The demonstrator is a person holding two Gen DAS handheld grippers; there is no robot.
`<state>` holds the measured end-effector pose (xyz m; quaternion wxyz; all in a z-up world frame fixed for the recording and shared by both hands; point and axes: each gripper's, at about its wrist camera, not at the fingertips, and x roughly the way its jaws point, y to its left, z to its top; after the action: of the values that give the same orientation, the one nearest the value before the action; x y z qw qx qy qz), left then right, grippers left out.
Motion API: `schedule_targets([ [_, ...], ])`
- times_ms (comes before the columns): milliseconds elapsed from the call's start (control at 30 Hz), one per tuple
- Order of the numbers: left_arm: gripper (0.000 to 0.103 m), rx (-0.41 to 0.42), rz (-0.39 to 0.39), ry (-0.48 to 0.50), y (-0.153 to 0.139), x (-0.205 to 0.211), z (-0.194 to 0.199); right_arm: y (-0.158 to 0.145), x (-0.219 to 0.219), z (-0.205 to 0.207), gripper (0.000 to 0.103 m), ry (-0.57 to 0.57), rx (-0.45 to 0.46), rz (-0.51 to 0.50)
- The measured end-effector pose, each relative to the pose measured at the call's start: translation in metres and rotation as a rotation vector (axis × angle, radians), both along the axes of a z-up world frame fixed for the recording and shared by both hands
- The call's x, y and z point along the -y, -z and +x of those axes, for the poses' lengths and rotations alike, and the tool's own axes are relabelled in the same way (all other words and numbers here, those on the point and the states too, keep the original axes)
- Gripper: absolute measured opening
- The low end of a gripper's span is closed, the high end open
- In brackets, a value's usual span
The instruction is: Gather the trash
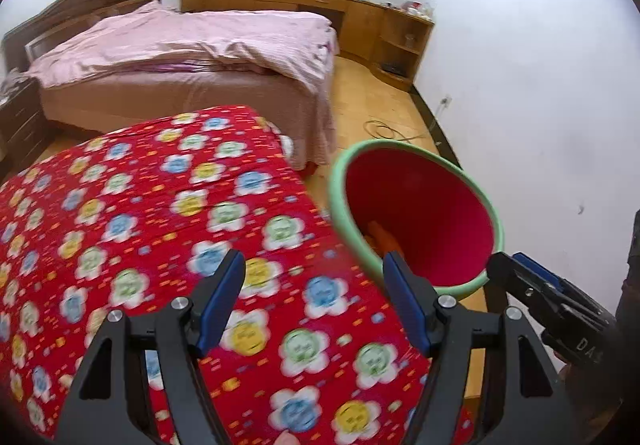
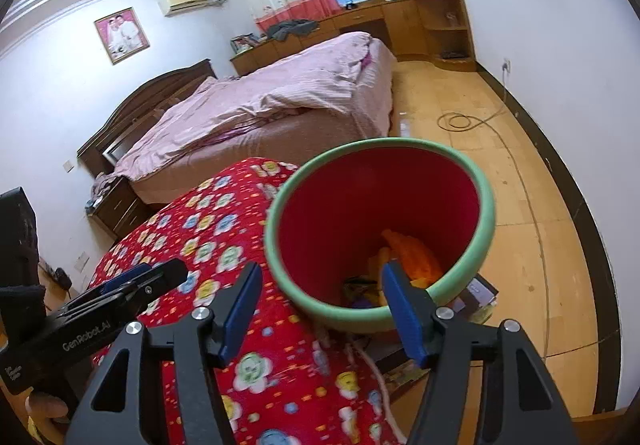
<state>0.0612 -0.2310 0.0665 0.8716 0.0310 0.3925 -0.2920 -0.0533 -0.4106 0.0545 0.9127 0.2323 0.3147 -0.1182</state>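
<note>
Reading "GenRobot.AI" on the left claw; both it and the right claw stand apart, empty, above the red bin beside the flowered bed.

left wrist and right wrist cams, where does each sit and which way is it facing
Left wrist: on the left gripper, angled down over the red flowered cover; the right gripper shows at right.
Right wrist: on the right gripper, looking down into the bin; the left gripper and a hand show at left.
Shared: bin, cover, pink bed.
</note>
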Motion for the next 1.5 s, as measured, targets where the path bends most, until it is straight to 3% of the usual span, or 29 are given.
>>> schedule_targets([
  [633,0.071,0.065,0.021,-0.23,-0.012,-0.12,-0.037,-0.022,-0.112,-0.015,0.075,-0.159,0.055,-0.081],
  [967,0.071,0.099,0.018,-0.315,-0.003,-0.153,-0.056,-0.016,-0.146,-0.027,0.075,-0.182,0.084,-0.121],
  [1500,0.071,0.139,0.046,-0.414,0.014,-0.178,-0.067,-0.006,-0.165,-0.033,0.075,-0.195,0.097,-0.14],
])
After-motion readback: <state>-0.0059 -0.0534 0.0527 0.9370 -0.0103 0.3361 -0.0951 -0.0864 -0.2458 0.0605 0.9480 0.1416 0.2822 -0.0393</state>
